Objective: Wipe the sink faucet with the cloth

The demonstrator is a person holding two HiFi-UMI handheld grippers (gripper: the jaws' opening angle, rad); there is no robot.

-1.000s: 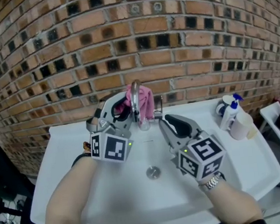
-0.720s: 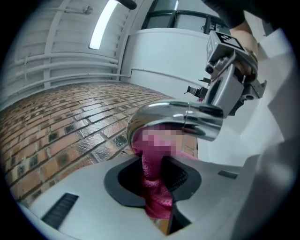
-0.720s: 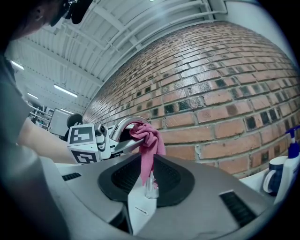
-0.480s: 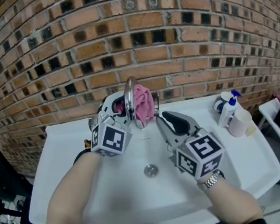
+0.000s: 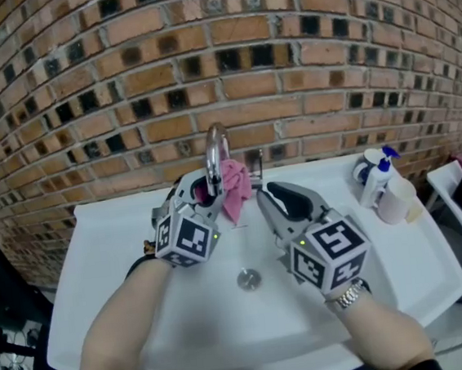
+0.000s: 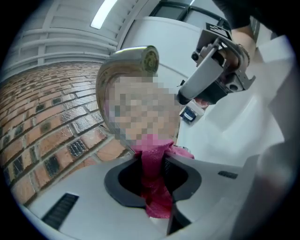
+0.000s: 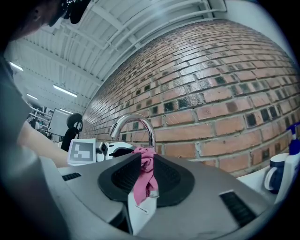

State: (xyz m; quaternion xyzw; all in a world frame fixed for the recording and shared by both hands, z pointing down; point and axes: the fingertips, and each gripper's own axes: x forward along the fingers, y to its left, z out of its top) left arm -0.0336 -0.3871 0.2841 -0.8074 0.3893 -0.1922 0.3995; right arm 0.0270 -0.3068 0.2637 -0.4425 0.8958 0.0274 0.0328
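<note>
A pink cloth (image 5: 234,185) is looped behind the neck of the chrome faucet (image 5: 213,151) over the white sink (image 5: 99,259). My left gripper (image 5: 197,193) sits just left of the neck, shut on one end of the cloth (image 6: 152,173); the curved spout (image 6: 129,65) rises right above its jaws. My right gripper (image 5: 265,194) is level on the right of the faucet, and the cloth's other end (image 7: 143,176) with a white tag hangs pinched between its pads. The faucet (image 7: 133,123) arches behind that end. The right gripper (image 6: 213,77) also shows in the left gripper view.
A brick wall (image 5: 301,74) stands close behind the faucet. At the sink's back right are a blue-topped spray bottle (image 5: 378,179), a white bottle (image 5: 397,205) and a mug (image 7: 276,176). The drain (image 5: 248,279) lies below both grippers. A small lever (image 5: 258,166) stands right of the spout.
My left gripper has sunk and rolled beside the faucet neck, and the cloth has come lower on the faucet with it. The right gripper has stayed put.
</note>
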